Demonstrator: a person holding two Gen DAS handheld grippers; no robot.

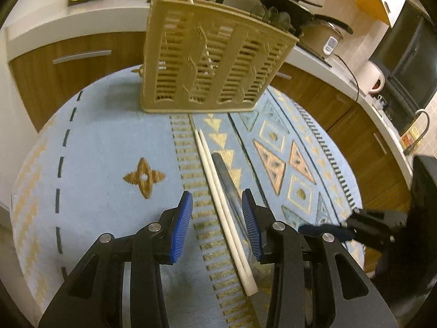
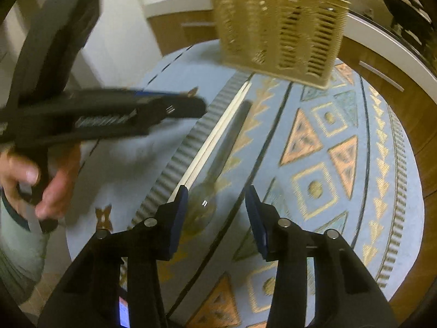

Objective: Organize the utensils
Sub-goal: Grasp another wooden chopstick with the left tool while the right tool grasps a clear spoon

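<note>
A pair of white chopsticks point(image 1: 218, 191) lies on the blue patterned tablecloth point(image 1: 109, 142), with a metal spoon point(image 1: 228, 180) beside it on the right. My left gripper point(image 1: 217, 210) is open and hovers over both, its blue pads either side of them. A beige slotted utensil holder point(image 1: 213, 60) stands at the far side with white chopsticks sticking up in it. In the right wrist view my right gripper point(image 2: 215, 205) is open above the spoon's bowl point(image 2: 202, 207). The chopsticks point(image 2: 210, 139), the holder point(image 2: 278, 30) and the left gripper point(image 2: 174, 106) show there too.
The round table's edge point(image 2: 409, 191) curves close on the right. Wooden cabinets point(image 1: 68, 63) with a white counter ring the table. A wok point(image 1: 284, 2), a pot and a white kettle point(image 1: 374, 76) sit on the counter. The person's hand point(image 2: 41, 180) holds the left gripper.
</note>
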